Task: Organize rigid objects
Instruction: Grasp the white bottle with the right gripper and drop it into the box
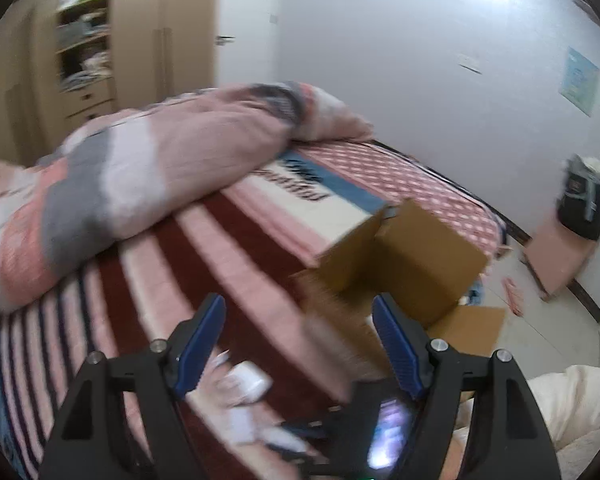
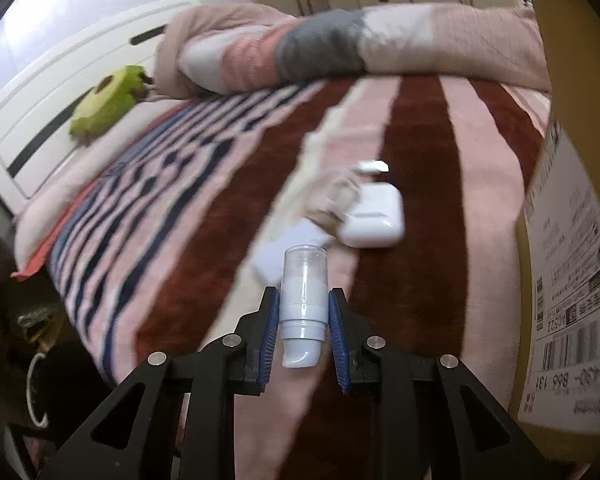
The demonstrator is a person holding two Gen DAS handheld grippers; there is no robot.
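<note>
My right gripper [image 2: 304, 308] is shut on a small white pump bottle [image 2: 304, 300] with a clear cap, held just above the striped bedspread [image 2: 420, 200]. A white earbud case [image 2: 374, 216] lies on the bed beyond it, with a small white piece [image 2: 374, 166] behind. My left gripper [image 1: 300, 340] is open and empty above the bed. An open cardboard box [image 1: 400, 256] stands on the bed just ahead of it. The white case [image 1: 248, 386] shows blurred between the left fingers. The right gripper's body with a lit screen [image 1: 388, 432] shows at the bottom.
A pink and grey quilt [image 1: 140, 184] is heaped at the far side of the bed. A green plush toy [image 2: 108, 100] lies by the white headboard [image 2: 60, 88]. The box's labelled side [image 2: 572, 280] fills the right edge. A wardrobe [image 1: 100, 40] stands behind.
</note>
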